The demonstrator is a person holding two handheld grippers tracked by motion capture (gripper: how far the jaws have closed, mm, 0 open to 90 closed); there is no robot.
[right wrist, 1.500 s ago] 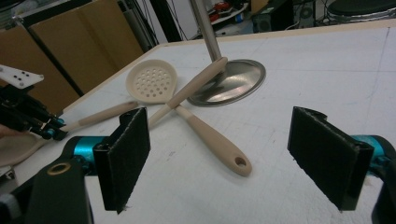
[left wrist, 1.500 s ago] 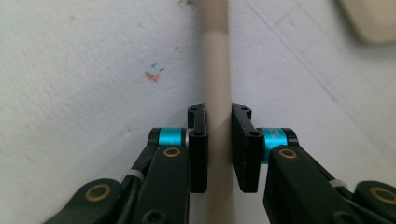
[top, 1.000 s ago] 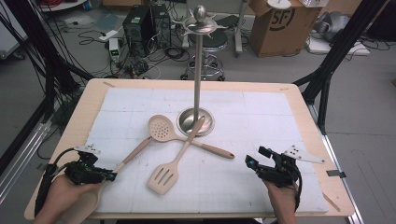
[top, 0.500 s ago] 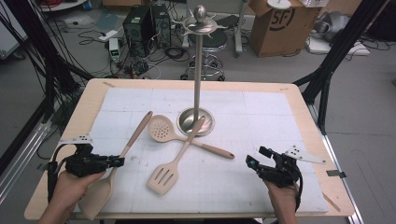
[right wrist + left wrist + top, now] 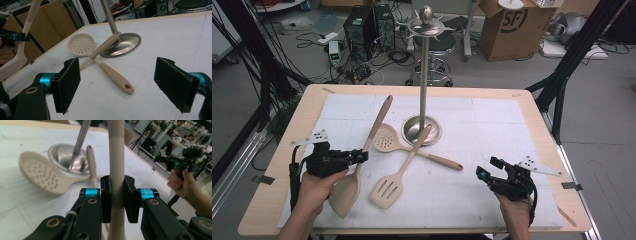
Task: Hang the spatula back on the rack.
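1. The left hand-held gripper (image 5: pixel 361 156) was clamped on the handle of a beige spatula (image 5: pixel 346 187), tilted above the worktop's (image 5: pixel 282 165) left front.
2. The right hand-held gripper (image 5: pixel 482 173) hovered with jaws apart, holding nothing.
3. A slotted turner (image 5: pixel 387 190) and skimmer (image 5: pixel 384 137) lay crossed by the utensil stand's (image 5: pixel 424 90) base.

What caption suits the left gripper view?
Left gripper clamps a beige spatula's handle, skimmer and stand base behind.

spatula (image 5: pixel 117 157) handle ends cut off, blurred
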